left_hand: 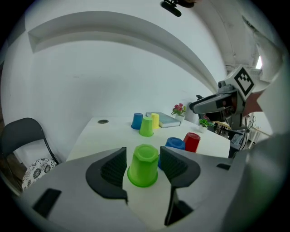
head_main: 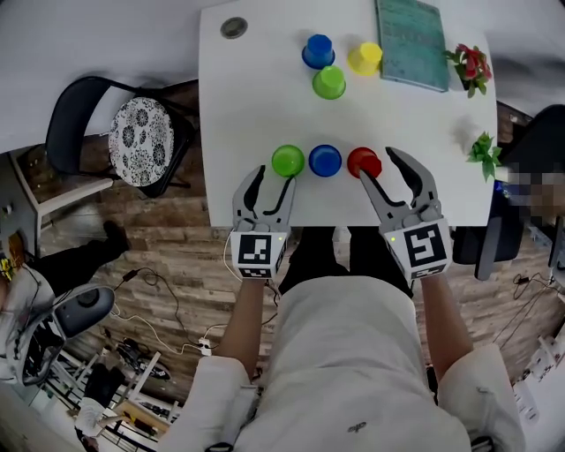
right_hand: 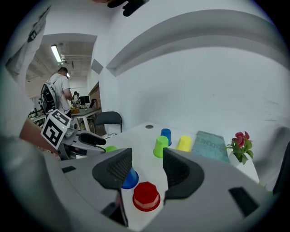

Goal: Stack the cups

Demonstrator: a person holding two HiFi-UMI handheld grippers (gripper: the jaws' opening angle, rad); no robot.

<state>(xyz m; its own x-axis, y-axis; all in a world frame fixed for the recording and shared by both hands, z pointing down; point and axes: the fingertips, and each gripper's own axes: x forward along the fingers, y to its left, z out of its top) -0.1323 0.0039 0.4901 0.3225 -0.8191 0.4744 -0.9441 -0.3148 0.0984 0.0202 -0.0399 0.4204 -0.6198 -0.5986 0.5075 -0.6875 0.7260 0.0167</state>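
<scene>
Six upturned cups stand on the white table (head_main: 256,106). In the near row are a green cup (head_main: 288,160) (left_hand: 143,165), a blue cup (head_main: 325,160) (right_hand: 129,179) and a red cup (head_main: 364,161) (right_hand: 146,196). At the back stand another blue cup (head_main: 318,51), a yellow cup (head_main: 365,58) and a second green cup (head_main: 329,82). My left gripper (head_main: 275,177) (left_hand: 143,154) is open just short of the near green cup, which shows between its jaws untouched. My right gripper (head_main: 381,165) (right_hand: 147,156) is open by the red cup, which it does not hold.
A teal book (head_main: 411,41) lies at the table's far right, with a flower pot (head_main: 470,67) and a small green plant (head_main: 485,153) along the right edge. A cable hole (head_main: 233,27) is at the far left. A chair (head_main: 132,132) stands left of the table.
</scene>
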